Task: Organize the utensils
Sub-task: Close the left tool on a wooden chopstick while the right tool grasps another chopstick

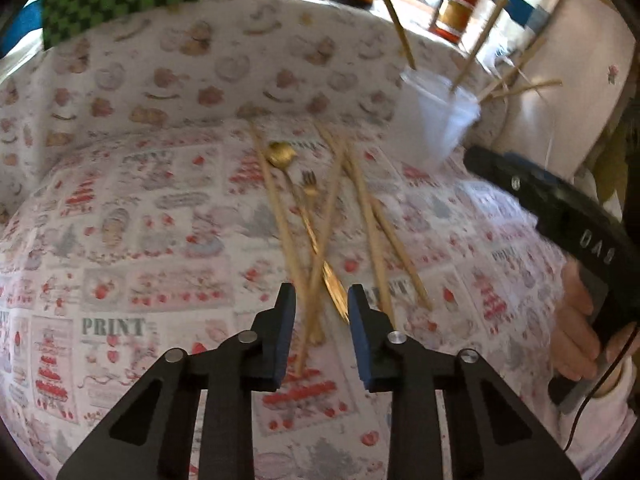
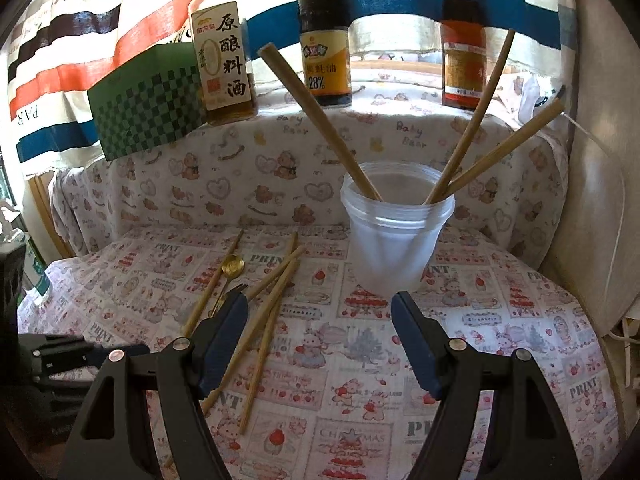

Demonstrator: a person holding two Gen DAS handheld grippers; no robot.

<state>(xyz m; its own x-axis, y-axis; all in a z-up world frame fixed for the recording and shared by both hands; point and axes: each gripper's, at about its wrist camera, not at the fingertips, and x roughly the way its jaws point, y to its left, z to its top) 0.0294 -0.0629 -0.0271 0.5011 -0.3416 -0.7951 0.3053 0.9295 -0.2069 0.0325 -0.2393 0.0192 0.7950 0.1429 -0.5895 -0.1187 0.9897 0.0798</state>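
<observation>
Hiding spoon (image 2: 233, 266) handle: right gripper (image 2: 320, 306) finger.

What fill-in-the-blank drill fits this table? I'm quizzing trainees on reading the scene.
1. The clear plastic cup already holds ____ chopsticks.
2. The gold spoon lies on the ____.
3. The right gripper has ____ between its fingers.
4. Behind the cup stand three ____.

Missing words: three; tablecloth; nothing; bottles
</observation>
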